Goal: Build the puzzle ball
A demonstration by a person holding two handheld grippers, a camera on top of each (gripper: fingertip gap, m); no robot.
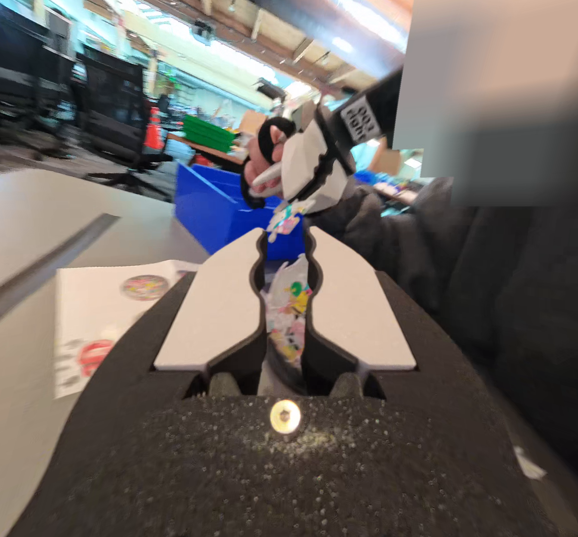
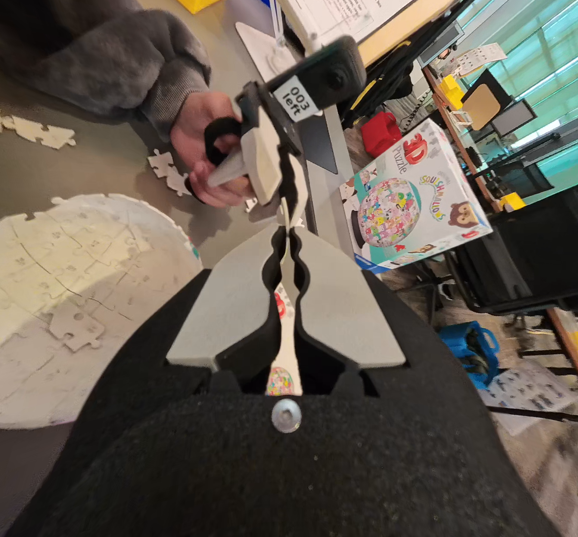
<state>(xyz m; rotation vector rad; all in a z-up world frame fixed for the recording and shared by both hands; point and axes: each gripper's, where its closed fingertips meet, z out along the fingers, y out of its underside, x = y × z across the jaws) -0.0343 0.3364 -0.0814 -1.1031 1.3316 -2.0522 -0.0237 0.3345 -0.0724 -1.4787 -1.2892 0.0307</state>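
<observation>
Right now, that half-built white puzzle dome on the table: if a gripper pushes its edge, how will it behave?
The half-built puzzle dome is probably light and thin-walled, since it is only interlocked pieces with seams visible. It would likely slide or rock on its curved shell instead of resisting. Its ragged open rim suggests that edge pieces could pop loose under a push.

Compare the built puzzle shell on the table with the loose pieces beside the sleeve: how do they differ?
The puzzle shell is many pieces locked into one curved dome; the loose pieces lie flat in small separate clusters. The shell is far larger and nearer the right gripper. Both show plain white backs and rest on the table.
</observation>
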